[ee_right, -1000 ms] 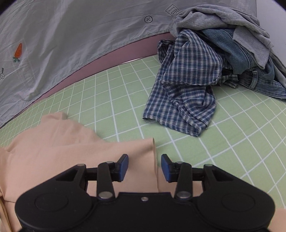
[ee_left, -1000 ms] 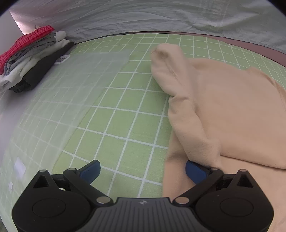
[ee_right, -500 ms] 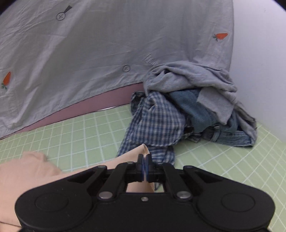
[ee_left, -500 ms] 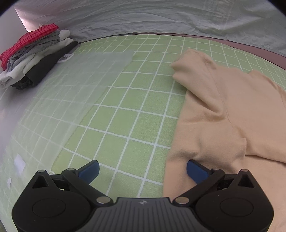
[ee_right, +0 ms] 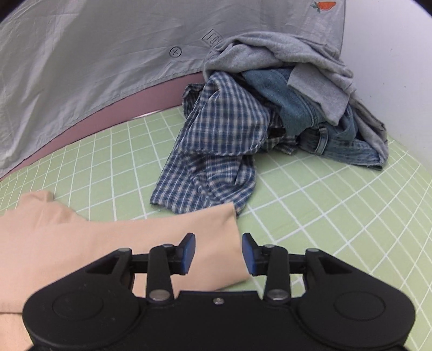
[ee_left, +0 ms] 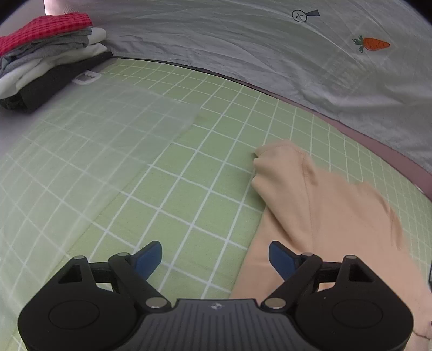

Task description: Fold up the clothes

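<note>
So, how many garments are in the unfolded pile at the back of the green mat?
3 visible: a blue plaid shirt in front, blue jeans behind it, and a grey garment draped on top. More may be hidden underneath.

one peach shirt [ee_left: 337, 216], two clothes piles [ee_right: 270, 108]

We note printed marks on the grey sheet [ee_right: 81, 67]: a circled plus [ee_right: 175, 51] and, beside it, a boxed word [ee_right: 212, 37] starting "LO" (the rest hidden behind the clothes). Orange carrot motifs [ee_left: 372, 43] sit on the same cloth, near a circled cross [ee_left: 299, 15]. A white tag [ee_left: 85, 77] by the folded stack is unreadable.
</note>
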